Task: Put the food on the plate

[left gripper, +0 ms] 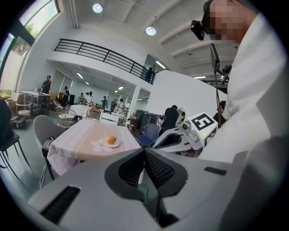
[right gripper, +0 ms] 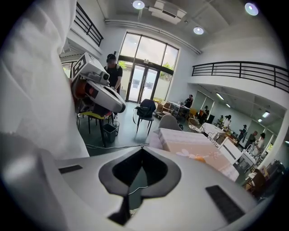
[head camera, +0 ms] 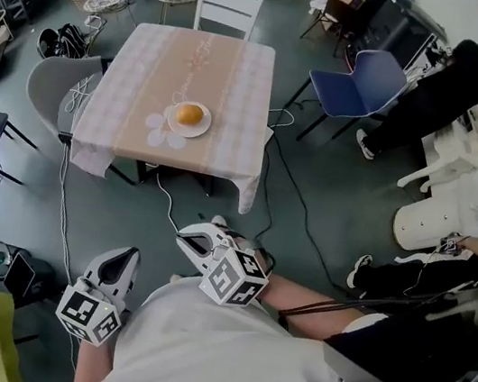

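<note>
Two handheld grippers hang close to the person's body, well apart from the square bench covered in a pink-and-beige checked cloth (head camera: 229,92). The left gripper (head camera: 129,255) points forward at the person's left side; its own view shows the dark ribbed jaws clenched together with nothing between them. The right gripper (head camera: 183,238) sits just ahead of the person's chest, its marker cube toward the body, and its jaws are likewise pressed together and hold nothing.

The round golden-brown piece of food (head camera: 189,114) lies in the middle of the white round plate (head camera: 174,128), which stands on the near half of the bench, a little left of centre. A white flower-shaped patch (head camera: 155,124) on the cloth touches the plate's left edge.

Around the bench stand a grey shell chair (head camera: 52,84) on the left, a white slatted chair (head camera: 227,8) at the far side and a blue chair (head camera: 369,76) off to the right, set apart from the cloth. Thin cables (head camera: 300,206) trail over the grey floor between the bench and the person. A person in black clothes (head camera: 441,84) bends over at the upper right.
</note>
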The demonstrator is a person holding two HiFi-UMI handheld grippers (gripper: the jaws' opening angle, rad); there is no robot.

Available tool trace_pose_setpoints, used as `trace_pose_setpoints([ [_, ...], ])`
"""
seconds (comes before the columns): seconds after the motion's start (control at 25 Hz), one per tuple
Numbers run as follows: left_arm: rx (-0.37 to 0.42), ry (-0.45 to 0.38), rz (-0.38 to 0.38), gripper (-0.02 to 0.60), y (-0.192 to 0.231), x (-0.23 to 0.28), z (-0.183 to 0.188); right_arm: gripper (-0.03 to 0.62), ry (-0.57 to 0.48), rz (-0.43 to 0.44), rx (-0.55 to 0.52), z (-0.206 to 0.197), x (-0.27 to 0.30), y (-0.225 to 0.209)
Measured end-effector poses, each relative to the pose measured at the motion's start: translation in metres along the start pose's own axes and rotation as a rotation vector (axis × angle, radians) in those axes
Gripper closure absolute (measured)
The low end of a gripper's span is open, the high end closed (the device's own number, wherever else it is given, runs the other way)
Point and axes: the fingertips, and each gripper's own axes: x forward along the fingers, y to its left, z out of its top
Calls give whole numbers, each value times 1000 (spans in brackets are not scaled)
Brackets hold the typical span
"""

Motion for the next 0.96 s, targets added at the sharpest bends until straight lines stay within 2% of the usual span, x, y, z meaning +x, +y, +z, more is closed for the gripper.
trace_pose_setpoints([
  [0.2,8,6,-12,572,-1,4,1,581,6,7,4,-2,-1,2],
  [0.96,-15,12,21,571,7,-7,-10,582,1,49,-14,3,13,9],
])
